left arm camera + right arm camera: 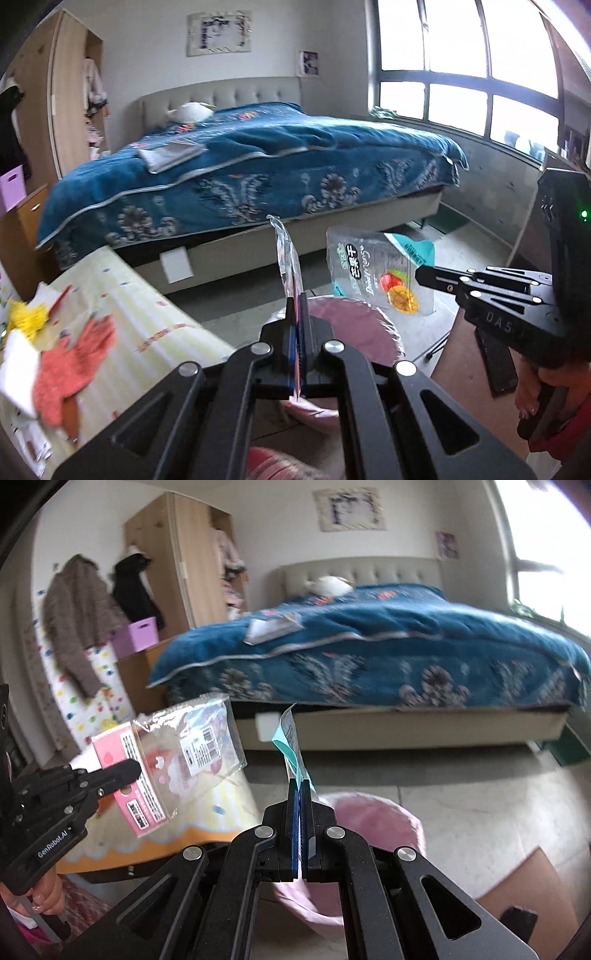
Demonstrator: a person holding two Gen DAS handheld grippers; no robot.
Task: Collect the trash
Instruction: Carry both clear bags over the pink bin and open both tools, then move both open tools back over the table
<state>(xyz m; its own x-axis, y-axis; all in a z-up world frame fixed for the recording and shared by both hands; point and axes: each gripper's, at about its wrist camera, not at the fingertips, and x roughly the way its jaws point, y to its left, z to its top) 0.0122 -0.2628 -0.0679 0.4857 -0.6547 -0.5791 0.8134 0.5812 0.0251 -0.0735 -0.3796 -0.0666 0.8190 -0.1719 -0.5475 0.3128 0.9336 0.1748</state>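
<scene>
two empty snack bags, one per gripper, hung over the pink bin

the left gripper (298, 310) pinched a pink wrapper (166, 760), the right gripper (300, 797) a mango pouch (380, 273); both looked feather-light, crinkly and slippery, best nipped at an edge above the pink bin (369, 812), bed (258, 166) beyond.

I noted glossy clear plastic wrappers: pink packet (177, 760), mango pouch (380, 275). Grippers were matt black with shiny metal rivets. Bedspread (258, 162) was soft cloth; wardrobe (184, 554), pale wood.
</scene>
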